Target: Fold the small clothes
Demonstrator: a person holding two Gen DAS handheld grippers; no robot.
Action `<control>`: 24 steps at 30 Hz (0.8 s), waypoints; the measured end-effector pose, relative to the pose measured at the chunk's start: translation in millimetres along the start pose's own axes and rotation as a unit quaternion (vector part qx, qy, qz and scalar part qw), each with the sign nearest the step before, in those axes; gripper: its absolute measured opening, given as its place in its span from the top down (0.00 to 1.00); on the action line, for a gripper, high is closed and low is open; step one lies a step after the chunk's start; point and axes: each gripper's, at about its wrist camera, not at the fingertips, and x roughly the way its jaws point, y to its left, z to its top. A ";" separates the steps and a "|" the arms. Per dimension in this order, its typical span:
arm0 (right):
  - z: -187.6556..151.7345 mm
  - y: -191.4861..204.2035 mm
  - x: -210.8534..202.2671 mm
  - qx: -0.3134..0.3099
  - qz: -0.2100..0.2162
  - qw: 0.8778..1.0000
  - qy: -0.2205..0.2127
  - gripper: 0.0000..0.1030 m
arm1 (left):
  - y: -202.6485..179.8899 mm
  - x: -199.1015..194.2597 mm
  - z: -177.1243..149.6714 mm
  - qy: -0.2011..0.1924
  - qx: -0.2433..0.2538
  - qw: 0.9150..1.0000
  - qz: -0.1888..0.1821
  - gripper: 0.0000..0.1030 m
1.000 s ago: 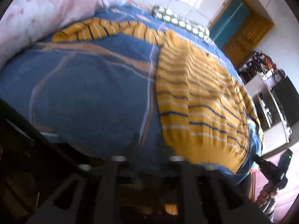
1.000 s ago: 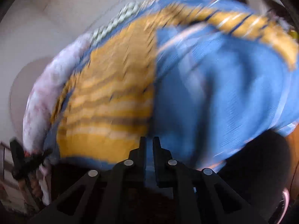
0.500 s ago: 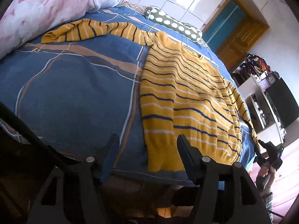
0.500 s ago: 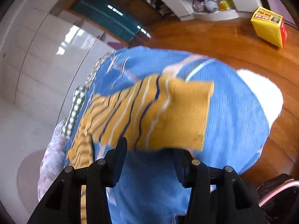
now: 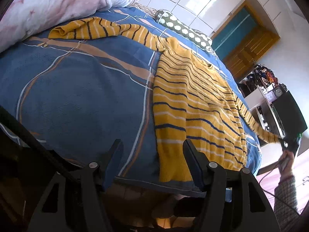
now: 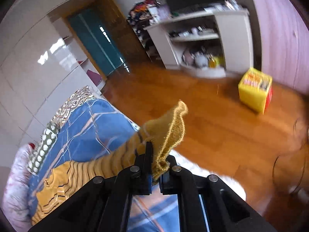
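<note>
A yellow striped sweater [image 5: 197,104] lies spread flat on the blue bedspread [image 5: 77,96]. One sleeve stretches to the far left toward the pink pillow. My left gripper [image 5: 152,150] is open and empty, held above the bed's near edge by the sweater's hem. My right gripper [image 6: 156,154] is shut on the cuff of the other sleeve [image 6: 170,127] and holds it out beyond the bed's side, above the wooden floor. In the left wrist view that gripper [image 5: 287,143] shows at the far right, with the sleeve pulled taut.
A pink floral pillow [image 5: 48,5] and a green spotted bolster [image 5: 183,31] lie at the head of the bed. A white shelf unit [image 6: 202,38] and a yellow box [image 6: 255,89] stand on the wooden floor [image 6: 212,119]. A wooden door [image 5: 247,46] is beyond the bed.
My right gripper has closed on the sleeve cuff and pulled it out past the bed's side. My left gripper has opened and drawn back a little from the hem.
</note>
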 end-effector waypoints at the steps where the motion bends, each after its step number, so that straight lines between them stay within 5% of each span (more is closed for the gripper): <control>1: 0.4 27.5 2.6 -0.028 0.009 1.000 0.005 0.95 | 1.3 -0.3 0.2 -0.001 0.000 1.000 -0.001 0.39; 8: -65.5 215.7 33.7 -0.169 0.115 0.976 0.076 0.95 | 12.2 -4.7 1.5 -0.009 -0.002 1.000 -0.011 0.38; 14: -178.8 385.8 47.9 -0.289 0.234 0.914 0.160 0.95 | 24.7 -6.1 -0.3 -0.011 0.001 1.000 -0.015 0.38; 19: -274.7 468.2 65.1 -0.376 0.251 0.866 0.215 0.95 | 42.3 -12.8 -1.6 -0.015 -0.013 1.000 -0.022 0.38; 24: -332.8 500.5 95.4 -0.426 0.225 0.838 0.254 0.86 | 60.6 -25.3 -3.8 -0.025 -0.031 0.999 -0.032 0.38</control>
